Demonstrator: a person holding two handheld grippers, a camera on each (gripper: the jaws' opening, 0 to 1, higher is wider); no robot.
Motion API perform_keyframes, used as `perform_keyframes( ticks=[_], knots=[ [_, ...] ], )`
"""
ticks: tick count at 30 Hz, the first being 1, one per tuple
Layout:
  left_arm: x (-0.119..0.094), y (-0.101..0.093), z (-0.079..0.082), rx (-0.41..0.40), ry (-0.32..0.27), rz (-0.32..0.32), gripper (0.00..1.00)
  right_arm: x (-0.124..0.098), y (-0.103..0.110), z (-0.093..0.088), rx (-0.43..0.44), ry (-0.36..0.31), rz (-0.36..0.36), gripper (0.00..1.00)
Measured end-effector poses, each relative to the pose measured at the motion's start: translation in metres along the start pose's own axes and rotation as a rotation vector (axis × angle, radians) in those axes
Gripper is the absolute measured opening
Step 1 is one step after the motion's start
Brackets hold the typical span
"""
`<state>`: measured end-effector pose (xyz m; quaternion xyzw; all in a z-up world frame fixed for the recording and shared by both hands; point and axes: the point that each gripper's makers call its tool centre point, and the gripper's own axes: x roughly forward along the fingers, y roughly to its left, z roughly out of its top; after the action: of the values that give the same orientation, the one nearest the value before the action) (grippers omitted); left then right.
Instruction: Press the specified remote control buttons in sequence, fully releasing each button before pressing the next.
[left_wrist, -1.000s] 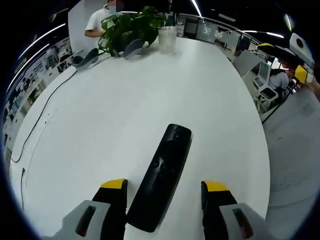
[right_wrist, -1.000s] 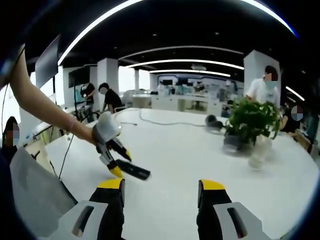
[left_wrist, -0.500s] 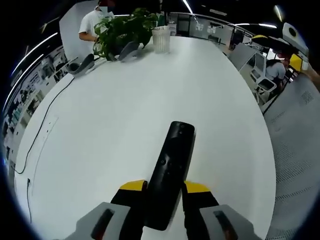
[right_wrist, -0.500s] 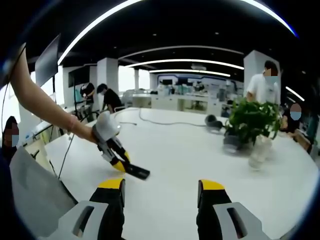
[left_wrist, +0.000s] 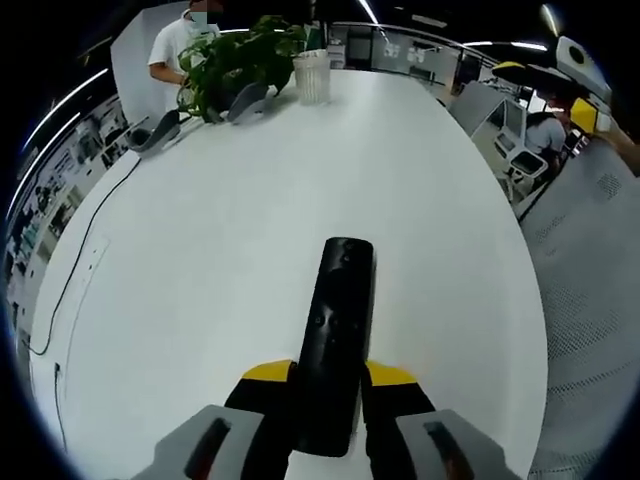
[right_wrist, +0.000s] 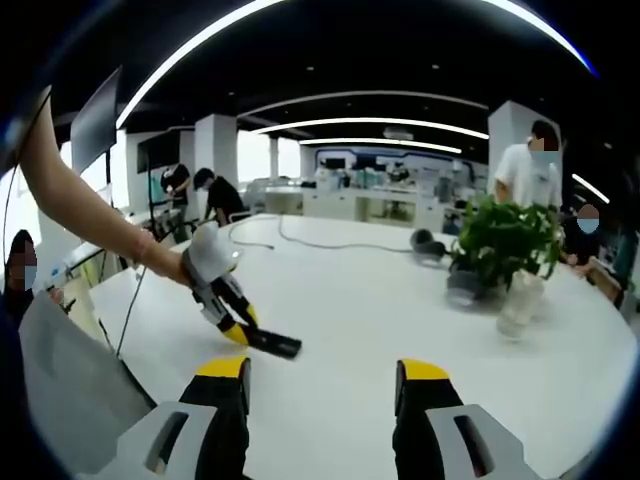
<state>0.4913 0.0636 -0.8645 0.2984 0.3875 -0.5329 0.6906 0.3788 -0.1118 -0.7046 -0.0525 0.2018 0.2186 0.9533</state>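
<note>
Jaws of the left hand-held gripper (left_wrist: 329, 373) clamp the black remote (left_wrist: 334, 340); right hand-held gripper (right_wrist: 322, 372) gapes, holding nothing.

The remote control (left_wrist: 337, 340) is a long, slim black bar with small buttons on its upper face, lying flat on the white table (left_wrist: 230, 220), its near end clamped between the yellow-tipped jaws of the left gripper (left_wrist: 330, 378) and its far end pointing away.
</note>
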Motion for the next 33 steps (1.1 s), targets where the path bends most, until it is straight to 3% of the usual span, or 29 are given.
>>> perform_keyframes(
  ticks=[33],
  knots=[
    [-0.002,-0.019,-0.003,-0.010,-0.008,-0.021,0.25,0.000,0.000,-0.001,-0.009,0.010,0.002,0.55]
  ],
)
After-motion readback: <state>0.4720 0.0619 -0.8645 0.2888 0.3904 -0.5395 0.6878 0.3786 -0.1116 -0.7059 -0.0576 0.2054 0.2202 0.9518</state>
